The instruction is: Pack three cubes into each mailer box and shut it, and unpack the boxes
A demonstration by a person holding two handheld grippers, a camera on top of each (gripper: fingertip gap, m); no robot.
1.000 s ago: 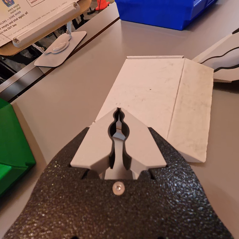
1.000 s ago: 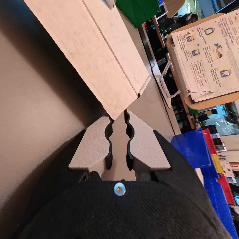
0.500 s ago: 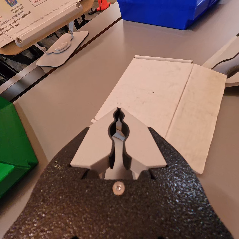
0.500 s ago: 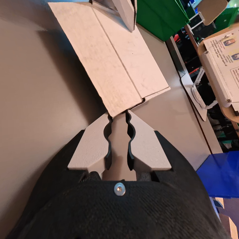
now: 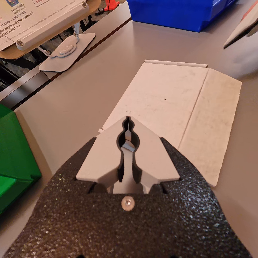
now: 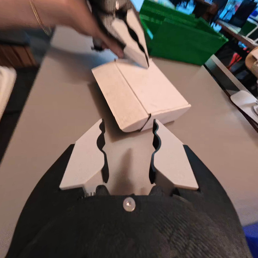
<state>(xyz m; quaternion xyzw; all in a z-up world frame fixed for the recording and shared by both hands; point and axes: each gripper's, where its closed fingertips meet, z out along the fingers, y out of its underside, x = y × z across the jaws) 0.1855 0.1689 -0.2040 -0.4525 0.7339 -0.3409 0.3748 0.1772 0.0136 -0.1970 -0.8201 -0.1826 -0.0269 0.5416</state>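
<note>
The white mailer [image 6: 139,96] is lying closed on the grey table [image 5: 78,97], its front flap at 3 o'clock from the left gripper [image 5: 128,118], whose jaws are pressed together on the lid's near edge. The right gripper [image 6: 128,122] is hanging wide apart and empty at the box's end. Since half a second ago it has backed off and opened. The cardboard looks light, stiff but creasable; the flap edge seems the best hold.
</note>
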